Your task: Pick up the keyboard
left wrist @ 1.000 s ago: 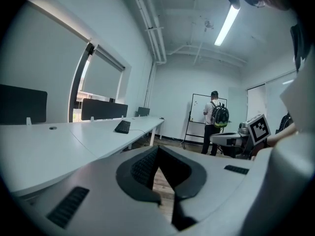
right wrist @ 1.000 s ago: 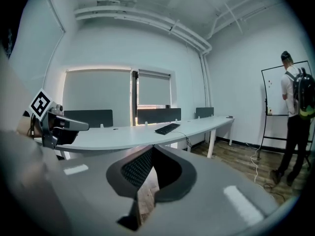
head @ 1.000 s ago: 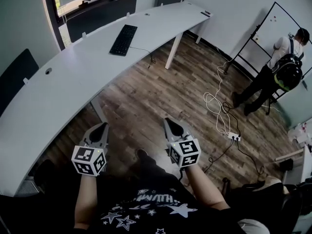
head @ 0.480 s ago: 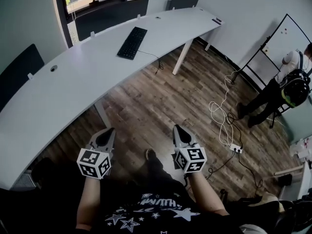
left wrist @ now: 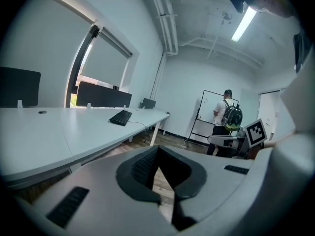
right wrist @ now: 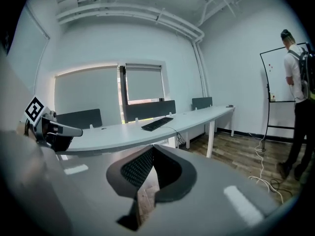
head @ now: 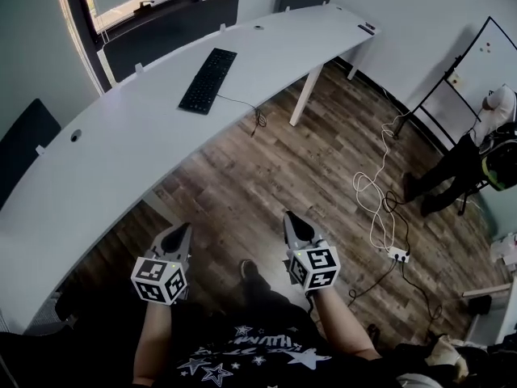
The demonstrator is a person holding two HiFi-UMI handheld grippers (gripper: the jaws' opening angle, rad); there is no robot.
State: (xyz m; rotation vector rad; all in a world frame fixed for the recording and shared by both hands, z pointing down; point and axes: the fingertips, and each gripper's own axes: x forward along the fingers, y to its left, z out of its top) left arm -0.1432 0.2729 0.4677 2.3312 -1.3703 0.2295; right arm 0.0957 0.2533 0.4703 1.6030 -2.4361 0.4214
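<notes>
A black keyboard (head: 208, 80) lies on the long curved white desk (head: 113, 160), its cable trailing off the front edge. It also shows far off in the left gripper view as the keyboard (left wrist: 121, 117) and in the right gripper view as the keyboard (right wrist: 157, 123). My left gripper (head: 178, 233) and right gripper (head: 289, 221) hang side by side over the wooden floor, well short of the desk. Both are shut with nothing between the jaws.
Dark partition screens (head: 170, 24) stand along the desk's far edge. A desk leg (head: 304, 94) stands near the keyboard's end. A white cable and power strip (head: 396, 253) lie on the floor at the right. A person with a backpack (head: 485, 160) stands by a whiteboard (head: 485, 63).
Both grippers have moved forward across the floor toward the desk. The desk and keyboard sit larger and lower in the head view. The jaws stay shut.
</notes>
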